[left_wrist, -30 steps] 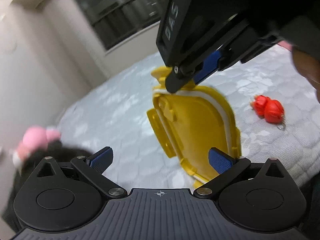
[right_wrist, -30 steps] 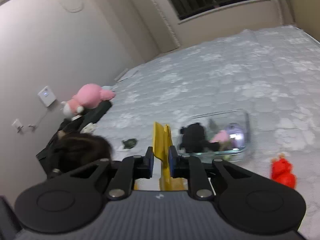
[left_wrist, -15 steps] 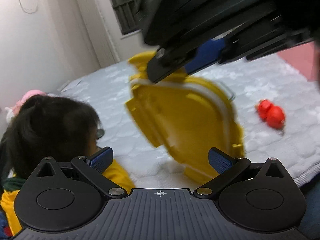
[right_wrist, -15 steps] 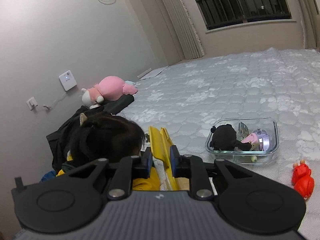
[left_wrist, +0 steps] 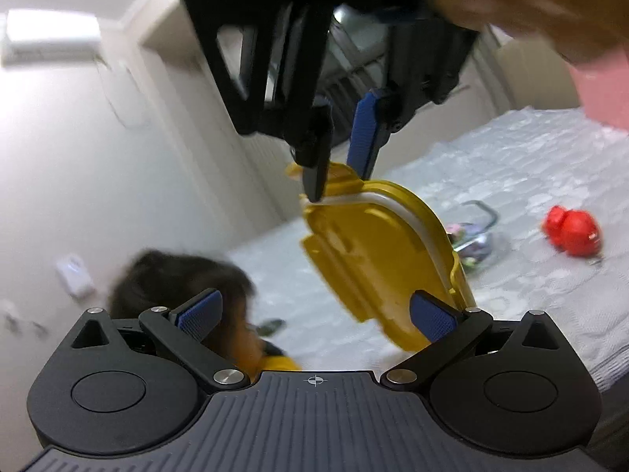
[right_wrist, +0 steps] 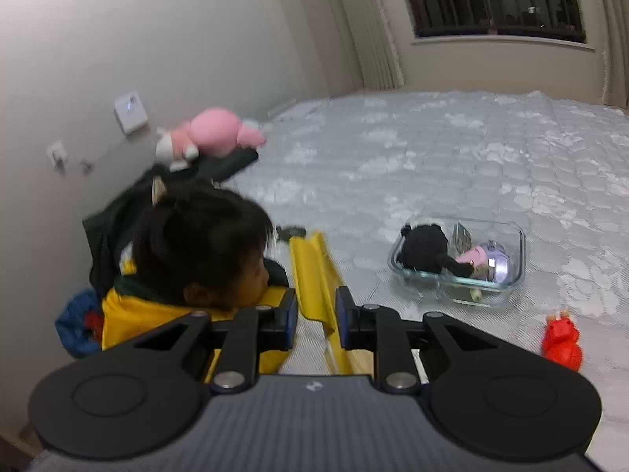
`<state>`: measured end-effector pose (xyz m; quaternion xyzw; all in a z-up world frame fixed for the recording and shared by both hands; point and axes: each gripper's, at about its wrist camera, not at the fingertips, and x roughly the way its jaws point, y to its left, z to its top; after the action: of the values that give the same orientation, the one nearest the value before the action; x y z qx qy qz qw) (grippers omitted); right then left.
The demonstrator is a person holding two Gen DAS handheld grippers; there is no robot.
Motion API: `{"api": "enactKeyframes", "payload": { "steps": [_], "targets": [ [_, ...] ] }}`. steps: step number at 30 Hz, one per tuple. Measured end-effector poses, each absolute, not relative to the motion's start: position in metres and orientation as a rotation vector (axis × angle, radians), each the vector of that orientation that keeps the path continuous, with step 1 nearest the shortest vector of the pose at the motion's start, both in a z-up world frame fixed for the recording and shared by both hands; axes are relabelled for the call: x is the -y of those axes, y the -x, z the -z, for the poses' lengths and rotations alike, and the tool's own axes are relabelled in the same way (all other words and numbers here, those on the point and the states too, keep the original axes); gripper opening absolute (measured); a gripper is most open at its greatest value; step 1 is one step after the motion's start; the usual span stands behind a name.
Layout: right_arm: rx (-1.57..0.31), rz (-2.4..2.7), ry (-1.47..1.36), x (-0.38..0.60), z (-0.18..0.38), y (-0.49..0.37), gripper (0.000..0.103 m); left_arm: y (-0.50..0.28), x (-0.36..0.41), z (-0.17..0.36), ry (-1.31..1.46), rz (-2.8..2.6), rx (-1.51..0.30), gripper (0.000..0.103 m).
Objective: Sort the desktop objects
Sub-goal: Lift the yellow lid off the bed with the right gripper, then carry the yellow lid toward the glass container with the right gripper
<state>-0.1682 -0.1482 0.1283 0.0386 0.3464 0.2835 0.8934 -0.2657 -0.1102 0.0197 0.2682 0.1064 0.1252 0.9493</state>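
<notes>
My right gripper [right_wrist: 314, 310] is shut on the clip edge of a yellow container lid [right_wrist: 312, 271] and holds it in the air; in the left wrist view the lid [left_wrist: 377, 259] hangs from that gripper [left_wrist: 340, 165]. My left gripper [left_wrist: 314, 314] is open and empty, its right pad close beside the lid's lower edge. A clear glass container [right_wrist: 458, 261] with a black plush and small toys sits on the white bed. A red toy [right_wrist: 562, 340] lies to its right, also in the left wrist view [left_wrist: 572, 230].
A child's head [right_wrist: 200, 244] in a yellow top is close at the left of the lid. A pink plush [right_wrist: 212, 133] lies on dark clothing by the wall. The white quilted bed [right_wrist: 432, 157] stretches toward the window.
The right gripper has lifted the lid higher and both views have tilted up. The child's head has moved further into view at the left.
</notes>
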Motion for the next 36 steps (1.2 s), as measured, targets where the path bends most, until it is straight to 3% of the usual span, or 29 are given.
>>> {"api": "enactKeyframes", "payload": {
  "steps": [8,19,20,21,22,23,27,30,33,34,35,36],
  "targets": [
    [-0.792,-0.618,0.050,0.135,-0.140,0.176,0.021,0.297,0.109,-0.013,-0.505,-0.220,-0.187,0.103],
    [-0.800,-0.696,0.081,0.117,-0.148,0.188,0.021,0.269,0.072,-0.027,-0.377,-0.272,-0.157,0.103],
    [-0.792,-0.696,0.079,0.120,-0.148,0.190,0.021,0.274,0.065,-0.029,-0.347,-0.241,-0.127,0.095],
    [-0.793,-0.701,0.065,0.123,-0.147,0.191,0.021,0.279,0.057,-0.031,-0.318,-0.226,-0.104,0.080],
    [-0.794,-0.708,0.050,0.127,-0.146,0.192,0.020,0.280,0.050,-0.032,-0.299,-0.231,-0.104,0.018],
    [-0.793,-0.716,0.033,0.130,-0.145,0.192,0.018,0.275,0.044,-0.034,-0.276,-0.223,-0.138,0.002],
    [-0.754,-0.729,-0.002,0.138,-0.149,0.194,0.012,0.260,0.022,-0.035,-0.201,-0.188,-0.284,0.002],
    [-0.748,-0.737,0.007,0.137,-0.153,0.190,0.009,0.270,0.014,-0.036,-0.178,-0.161,-0.278,0.007],
    [-0.724,-0.731,0.060,0.135,-0.155,0.189,0.013,0.279,0.016,-0.037,-0.208,-0.157,-0.235,0.038],
    [-0.714,-0.741,0.076,0.137,-0.155,0.190,0.017,0.279,0.020,-0.036,-0.235,-0.163,-0.215,0.067],
    [-0.704,-0.751,0.092,0.140,-0.155,0.192,0.032,0.279,0.024,-0.036,-0.260,-0.160,-0.191,0.089],
    [-0.687,-0.752,0.097,0.147,-0.153,0.196,0.050,0.279,0.028,-0.036,-0.278,-0.132,-0.170,0.094]
  ]
}}
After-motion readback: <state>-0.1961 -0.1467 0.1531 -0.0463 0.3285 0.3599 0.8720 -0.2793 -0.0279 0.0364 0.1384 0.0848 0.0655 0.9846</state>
